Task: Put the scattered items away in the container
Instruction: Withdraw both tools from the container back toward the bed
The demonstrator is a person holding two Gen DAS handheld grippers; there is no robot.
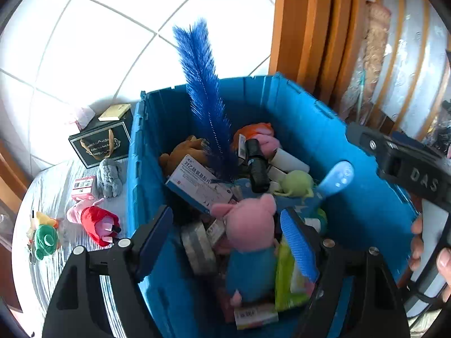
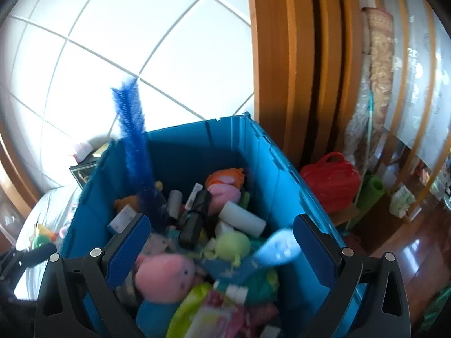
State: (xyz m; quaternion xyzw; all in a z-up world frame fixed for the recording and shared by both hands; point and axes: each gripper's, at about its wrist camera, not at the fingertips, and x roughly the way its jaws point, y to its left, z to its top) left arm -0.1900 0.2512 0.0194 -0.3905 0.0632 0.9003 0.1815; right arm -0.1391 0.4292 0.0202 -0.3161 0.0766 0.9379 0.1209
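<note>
Overexposed floor glare, blurred foreground

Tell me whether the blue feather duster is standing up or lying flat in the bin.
Standing up. The blue feather duster has its base buried among the items in the blue bin, and its tip rises well above the rim.

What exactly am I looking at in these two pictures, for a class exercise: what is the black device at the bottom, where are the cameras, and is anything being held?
No robot: a person holds a black two-finger left gripper and right gripper, each carrying a forward-looking fisheye camera. Both look down into a blue plastic crate piled with toys, a pink pig plush and a tall blue feather brush among them. Outside it, on striped cloth, lie a red-dressed pig plush, a green plush and a black gift box. Both grippers stand open, holding nothing.
</note>
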